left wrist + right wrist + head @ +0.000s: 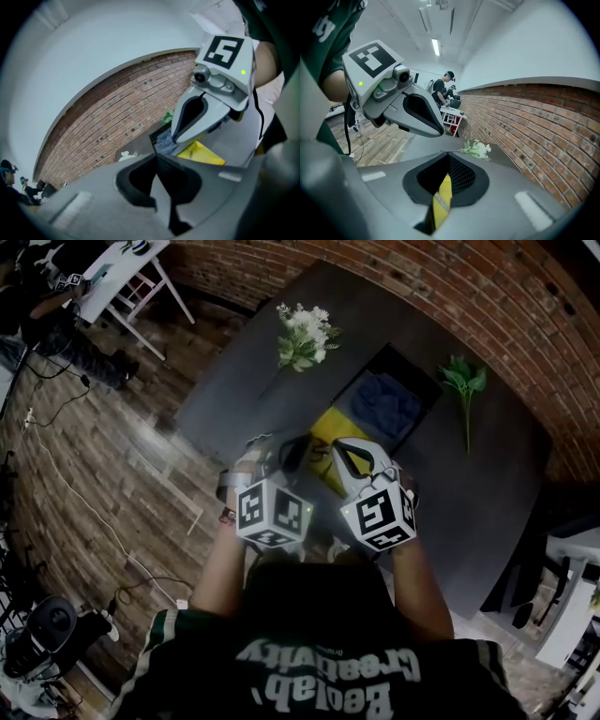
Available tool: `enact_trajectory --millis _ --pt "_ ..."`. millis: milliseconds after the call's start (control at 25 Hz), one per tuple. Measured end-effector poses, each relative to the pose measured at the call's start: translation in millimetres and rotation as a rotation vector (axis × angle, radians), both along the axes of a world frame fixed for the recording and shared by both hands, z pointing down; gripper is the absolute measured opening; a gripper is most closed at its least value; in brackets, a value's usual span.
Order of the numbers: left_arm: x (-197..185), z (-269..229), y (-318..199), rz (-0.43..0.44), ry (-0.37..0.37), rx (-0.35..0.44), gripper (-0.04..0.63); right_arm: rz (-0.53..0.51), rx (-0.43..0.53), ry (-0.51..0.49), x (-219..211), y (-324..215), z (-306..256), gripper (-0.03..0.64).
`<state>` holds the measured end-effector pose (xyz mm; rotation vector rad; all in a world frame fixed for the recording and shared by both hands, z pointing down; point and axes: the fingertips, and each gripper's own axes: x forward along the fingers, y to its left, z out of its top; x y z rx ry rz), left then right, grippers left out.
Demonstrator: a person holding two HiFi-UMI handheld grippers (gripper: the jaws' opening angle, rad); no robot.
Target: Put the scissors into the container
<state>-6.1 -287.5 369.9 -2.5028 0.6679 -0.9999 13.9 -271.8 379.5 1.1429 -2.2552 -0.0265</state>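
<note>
Scissors cannot be picked out with certainty in any view. The nearest hint is a thin silvery streak [440, 201] crossing a strip of yellow seen through the slot behind the right gripper's jaws, and whether that is them I cannot tell. The right gripper [448, 153], grey with black ribbed pads, has its jaws brought together at the tips with nothing clamped between them. The left gripper [156, 155] is the same: jaws meeting at the tips, and only a dark slot behind them. In the head view both are held side by side, close together, over the near part of the dark grey table [487, 484]. Their marker cubes face the camera. Just beyond their tips lies a flat bright yellow sheet [333, 427], touching the near side of the black rectangular open container [412, 367], which has a crumpled blue cloth [384, 404] inside. A sprig of white artificial flowers [305, 334] lies on the table to the container's left and a green leafy sprig [464, 381] to its right, both apart from it. A red brick wall [450, 296] runs along the table's far side.
</note>
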Motion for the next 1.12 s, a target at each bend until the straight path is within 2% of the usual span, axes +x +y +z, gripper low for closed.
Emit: enact_trajectory --millis 680,1000,1120 --pt "13 -77 9 0.075 0.108 0.09 0.002 0.043 0.183 -0.011 8 10 -94 0.006" --pt "19 -99 20 0.102 0.165 0.097 0.002 0.062 0.254 -0.014 15 22 -125 0.006" --pt "24 -110 26 0.111 0.215 0.107 0.002 0.093 0.283 -0.055 22 26 -134 0.006"
